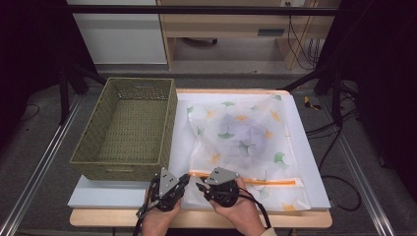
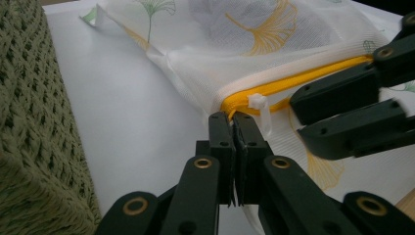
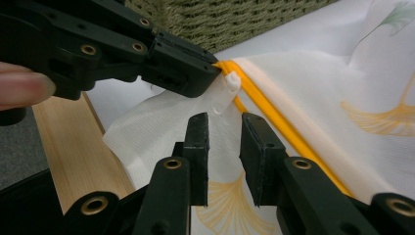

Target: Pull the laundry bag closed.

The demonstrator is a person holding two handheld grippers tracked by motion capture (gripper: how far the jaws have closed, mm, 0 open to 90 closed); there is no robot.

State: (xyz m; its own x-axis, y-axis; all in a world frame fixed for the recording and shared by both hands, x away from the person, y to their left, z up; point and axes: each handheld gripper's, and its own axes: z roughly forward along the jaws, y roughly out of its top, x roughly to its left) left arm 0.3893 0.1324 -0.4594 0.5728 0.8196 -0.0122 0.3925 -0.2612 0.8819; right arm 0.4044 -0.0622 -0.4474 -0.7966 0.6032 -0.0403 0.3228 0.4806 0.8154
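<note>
A white mesh bag printed with ginkgo leaves lies flat on the white board, something dark showing faintly inside it. Its orange zipper runs along the near edge. My left gripper is shut on the bag's corner at the zipper's left end, lifting the fabric a little. The white zipper pull hangs just past that grip. My right gripper points at the pull with its jaws apart, nothing pressed between them, and the mesh lies beneath. The right gripper reaches in beside the pull in the left gripper view.
An empty green woven basket stands left of the bag on the white board. The table's wooden front edge runs just behind my grippers. Dark floor, rails and cables surround the table.
</note>
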